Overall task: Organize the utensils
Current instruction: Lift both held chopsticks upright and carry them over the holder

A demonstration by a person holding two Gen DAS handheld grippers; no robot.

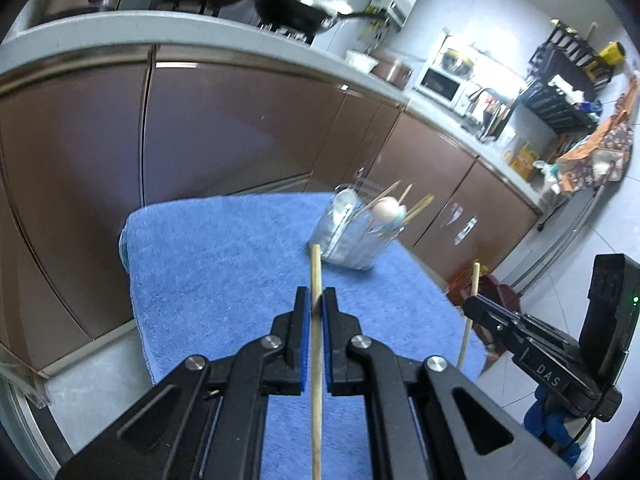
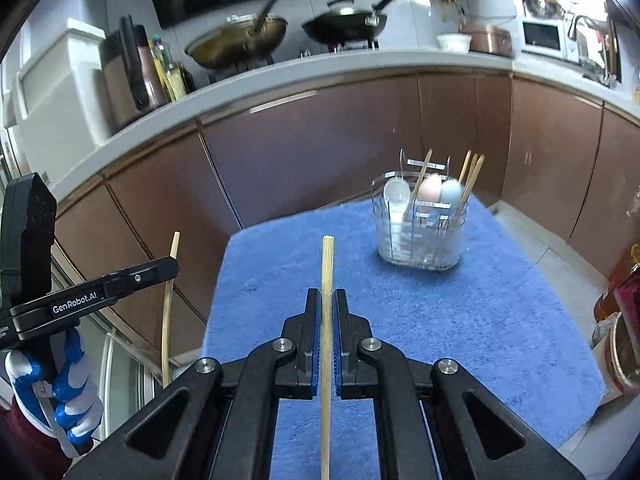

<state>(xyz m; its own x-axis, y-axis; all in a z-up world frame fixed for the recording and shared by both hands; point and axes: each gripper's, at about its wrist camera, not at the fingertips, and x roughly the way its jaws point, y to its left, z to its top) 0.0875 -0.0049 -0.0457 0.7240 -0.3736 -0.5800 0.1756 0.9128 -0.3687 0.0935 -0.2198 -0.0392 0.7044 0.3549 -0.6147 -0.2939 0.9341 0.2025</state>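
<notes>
**Two chopsticks held aloft over a blue towel**

The left gripper (image 1: 316, 300) fills the bottom of the left wrist view, its blue-padded jaws pinched narrow on a wooden chopstick (image 1: 316, 352) that runs straight up the middle of the frame and pokes out past the fingertips. At the lower right of that same view the right gripper (image 1: 474, 308) reaches in from the side, clamped on a second chopstick (image 1: 468, 332) that stands nearly upright.

In the right wrist view the second chopstick (image 2: 327, 320) again runs up the centre of the frame, between jaws closed tight on it. The left gripper (image 2: 174, 264) shows at the left edge, held by a hand in a blue and white glove (image 2: 72, 392), with its own chopstick (image 2: 167, 320) hanging down through the fingertips.

Ahead of both tools lies a blue towel (image 2: 440, 320) spread over a small table. On its far right part, right of centre in both views, stands a clear utensil holder (image 2: 420, 228) carrying several chopsticks (image 2: 470, 176) and pale spoons (image 2: 430, 188); it is blurred in the left wrist view. Both held chopsticks are in the air, well apart from the holder.

Brown cabinet doors (image 2: 320, 152) run behind the table beneath a pale counter, where two pans (image 2: 240, 40) sit on a stove along the top of the frame.
</notes>
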